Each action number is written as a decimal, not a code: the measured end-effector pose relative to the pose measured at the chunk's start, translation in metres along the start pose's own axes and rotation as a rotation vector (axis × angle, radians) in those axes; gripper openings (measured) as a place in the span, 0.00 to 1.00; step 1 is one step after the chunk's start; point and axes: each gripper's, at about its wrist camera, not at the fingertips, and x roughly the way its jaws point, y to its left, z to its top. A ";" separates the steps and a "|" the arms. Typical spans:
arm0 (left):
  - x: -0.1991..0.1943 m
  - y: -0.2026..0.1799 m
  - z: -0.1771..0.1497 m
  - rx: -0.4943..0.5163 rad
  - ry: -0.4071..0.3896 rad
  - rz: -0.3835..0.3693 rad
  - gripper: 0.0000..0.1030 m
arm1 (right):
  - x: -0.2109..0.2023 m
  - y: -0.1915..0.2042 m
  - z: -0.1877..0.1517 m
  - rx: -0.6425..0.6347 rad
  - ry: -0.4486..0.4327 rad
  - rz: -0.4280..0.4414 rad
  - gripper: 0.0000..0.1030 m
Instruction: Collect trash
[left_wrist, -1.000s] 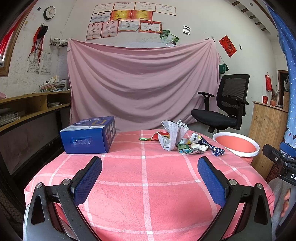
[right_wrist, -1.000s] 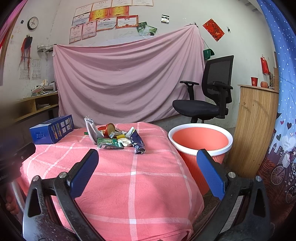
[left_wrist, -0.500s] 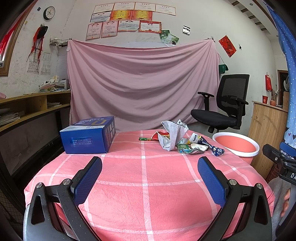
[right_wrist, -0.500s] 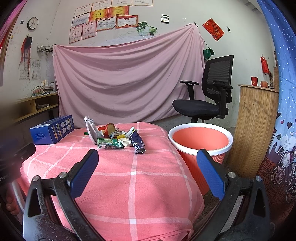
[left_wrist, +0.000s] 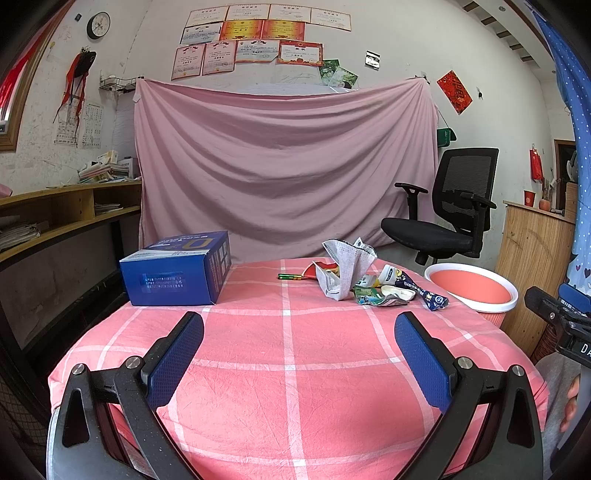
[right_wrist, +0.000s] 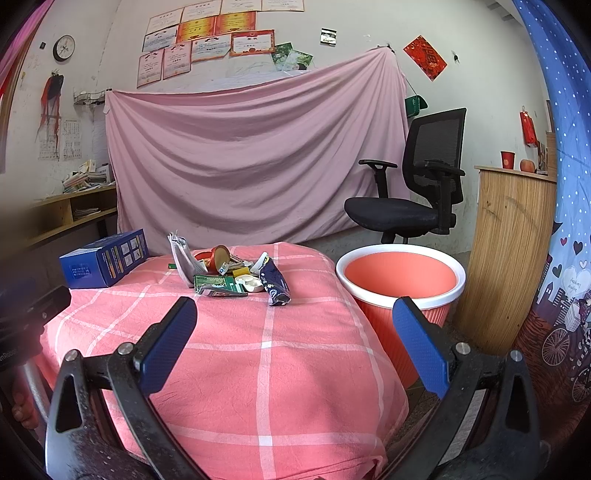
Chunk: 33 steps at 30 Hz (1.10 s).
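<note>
Nothing has moved since the earlier frames: both grippers sit where they were, and the litter is undisturbed.

Left wrist view. Left gripper (left_wrist: 299, 354) spread wide, nothing between its blue textured pads, held low over the near half of the bench (left_wrist: 288, 369). Bench covered in a pink cloth with a white grid, lightly creased. Trash pile (left_wrist: 365, 278) lies toward the far right part of the cloth, well apart from the gripper: a crumpled grey-white face mask (left_wrist: 345, 264) standing up in a peak, a flattened green wrapper, a small white plastic cap, a dark blue foil packet (left_wrist: 424, 293) twisted at its end, and a thin green pen-like stick on the left. Blue cardboard box (left_wrist: 177, 273), rigid and square-edged, far left. Orange bin (left_wrist: 472, 291) with a white rim sits beyond the bench's right edge.

Right wrist view. Right gripper (right_wrist: 295, 347) also spread and empty, near the front of the bench. Pile dead ahead; bin just beside the bench on the right, mouth open, ribbed wall.

Judgement: collecting has not begun; this is the approach. Next move calls for reaching forward to one piece. The blue packet, nearest the bin, looks the easiest pinch. Thin foil and mask will crumple and may drag neighbours.
</note>
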 end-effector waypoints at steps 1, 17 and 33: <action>0.000 0.001 0.000 -0.001 0.000 0.000 0.98 | 0.000 0.001 0.000 0.000 0.000 0.000 1.00; 0.000 0.000 0.000 -0.001 -0.001 0.000 0.98 | 0.001 0.001 0.000 0.002 0.001 0.001 1.00; 0.004 -0.004 0.001 -0.007 0.005 0.003 0.98 | 0.003 -0.004 0.004 0.027 0.008 0.004 1.00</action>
